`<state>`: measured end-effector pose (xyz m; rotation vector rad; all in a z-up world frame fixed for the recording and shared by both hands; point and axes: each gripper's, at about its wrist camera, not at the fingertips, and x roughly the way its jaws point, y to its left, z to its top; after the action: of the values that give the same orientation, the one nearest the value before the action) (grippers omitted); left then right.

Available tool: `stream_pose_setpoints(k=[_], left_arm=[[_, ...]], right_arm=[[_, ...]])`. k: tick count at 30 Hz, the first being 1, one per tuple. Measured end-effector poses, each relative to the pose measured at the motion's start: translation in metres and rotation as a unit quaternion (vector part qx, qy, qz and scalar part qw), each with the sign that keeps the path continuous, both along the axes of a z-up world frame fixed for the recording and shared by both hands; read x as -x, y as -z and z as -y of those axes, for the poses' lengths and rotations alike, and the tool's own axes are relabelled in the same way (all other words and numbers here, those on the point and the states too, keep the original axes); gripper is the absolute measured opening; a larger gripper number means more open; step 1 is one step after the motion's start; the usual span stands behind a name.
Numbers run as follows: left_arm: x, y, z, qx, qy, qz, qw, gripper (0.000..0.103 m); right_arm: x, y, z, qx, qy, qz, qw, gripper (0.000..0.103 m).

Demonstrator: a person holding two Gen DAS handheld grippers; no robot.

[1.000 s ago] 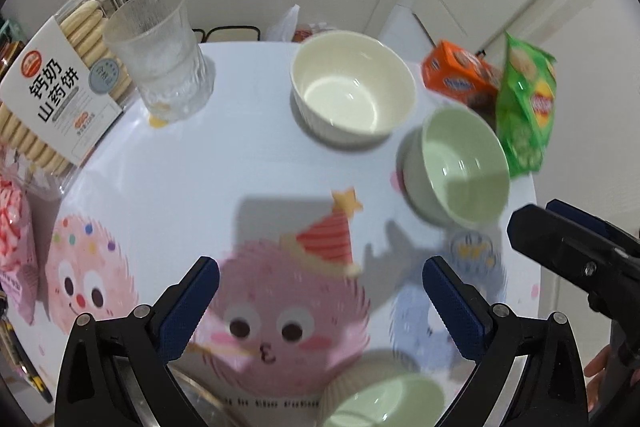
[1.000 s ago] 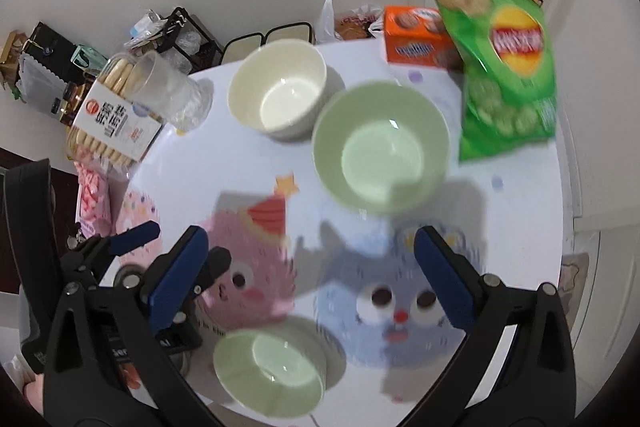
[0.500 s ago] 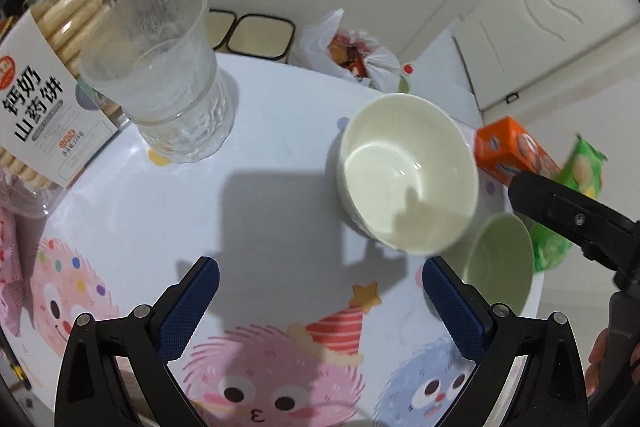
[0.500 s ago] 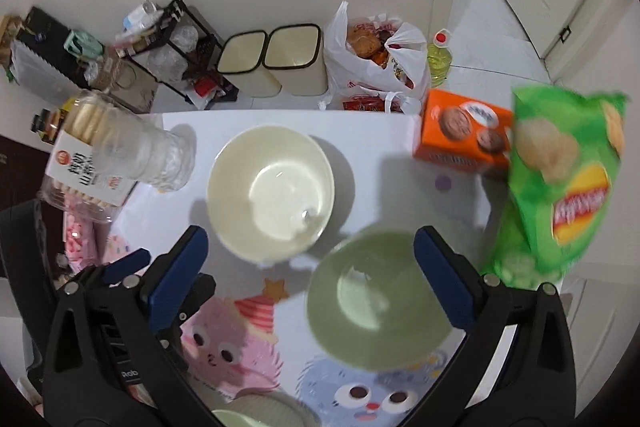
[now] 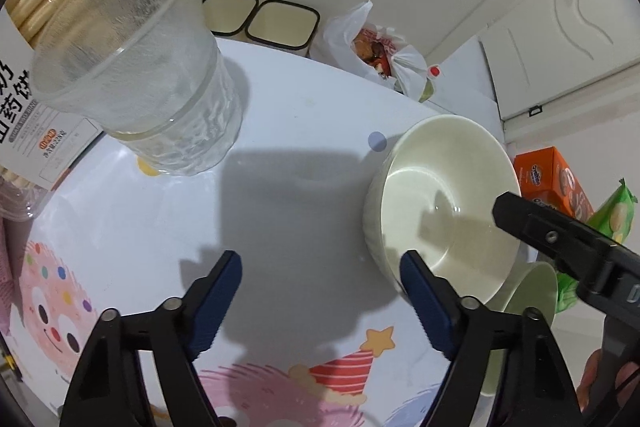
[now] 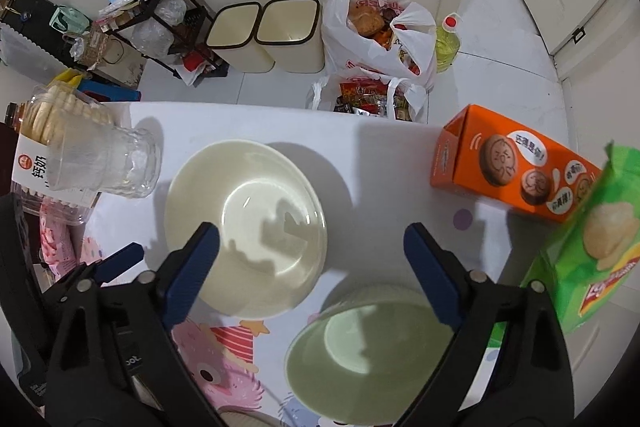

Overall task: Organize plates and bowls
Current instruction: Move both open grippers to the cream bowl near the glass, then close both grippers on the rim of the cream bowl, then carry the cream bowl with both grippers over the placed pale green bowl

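Observation:
A cream bowl (image 5: 448,203) stands upright on the cartoon-print tablecloth (image 5: 300,131). A pale green bowl (image 5: 536,291) sits just behind it on the right. My left gripper (image 5: 320,287) hovers over bare cloth, its jaws closing with nothing between them. Its right fingertip (image 5: 416,283) is beside the cream bowl's near wall. In the right wrist view my right gripper (image 6: 310,247) hangs above the cream bowl (image 6: 248,227), its jaws closing. Its left fingertip (image 6: 200,251) is over the bowl's inside; no pad presses on it. The green bowl (image 6: 360,347) lies below, near the right finger.
A clear ribbed glass (image 5: 132,67) and a biscuit pack (image 5: 40,27) stand at the left. An orange box (image 6: 512,171) and a green chips bag (image 6: 592,259) stand at the right. Beyond the table's far edge are two bins (image 6: 272,35) and full plastic bags (image 6: 376,31).
Both grippers have moved toward the table's far side and sunk lower, so the cream bowl looms larger. Both pairs of jaws stand narrower. The small green bowl at the near edge has left view.

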<state>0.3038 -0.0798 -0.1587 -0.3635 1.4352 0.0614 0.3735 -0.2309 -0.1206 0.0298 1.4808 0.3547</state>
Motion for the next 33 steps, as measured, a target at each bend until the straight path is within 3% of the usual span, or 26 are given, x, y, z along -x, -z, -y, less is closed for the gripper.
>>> stream_pose_setpoints(k=[1,3,6,10,14,16,19,33], left_arm=[[-0.001,0.002,0.000,0.006,-0.003,-0.001,1.0000,0.074],[-0.004,0.005,0.003,0.010,-0.003,-0.002,0.9999,0.068],[-0.010,0.007,0.009,0.017,0.002,0.003,0.9998,0.048],[-0.017,0.007,0.015,0.024,0.008,0.003,0.9997,0.030],[-0.019,0.005,0.019,0.029,0.018,0.006,0.9994,0.018],[-0.017,0.002,0.021,0.029,0.023,0.008,0.9993,0.012],[-0.017,0.001,0.020,0.028,0.022,0.009,0.9993,0.011],[0.003,-0.005,0.003,0.015,0.023,0.007,0.9996,0.010]], right_arm=[[-0.001,0.001,-0.001,0.000,-0.001,-0.002,1.000,0.078],[-0.002,0.006,-0.001,-0.002,-0.004,-0.010,1.000,0.073],[-0.002,0.010,-0.001,-0.005,-0.007,-0.013,1.000,0.070],[-0.003,0.013,-0.001,-0.010,-0.008,-0.021,1.000,0.047],[-0.002,0.017,0.000,-0.006,-0.002,-0.026,1.000,0.035],[-0.001,0.018,0.000,-0.013,0.000,-0.030,0.999,0.019],[0.000,0.017,0.001,-0.003,0.000,-0.023,1.000,0.011],[0.015,0.000,-0.012,0.003,-0.010,0.006,1.000,0.007]])
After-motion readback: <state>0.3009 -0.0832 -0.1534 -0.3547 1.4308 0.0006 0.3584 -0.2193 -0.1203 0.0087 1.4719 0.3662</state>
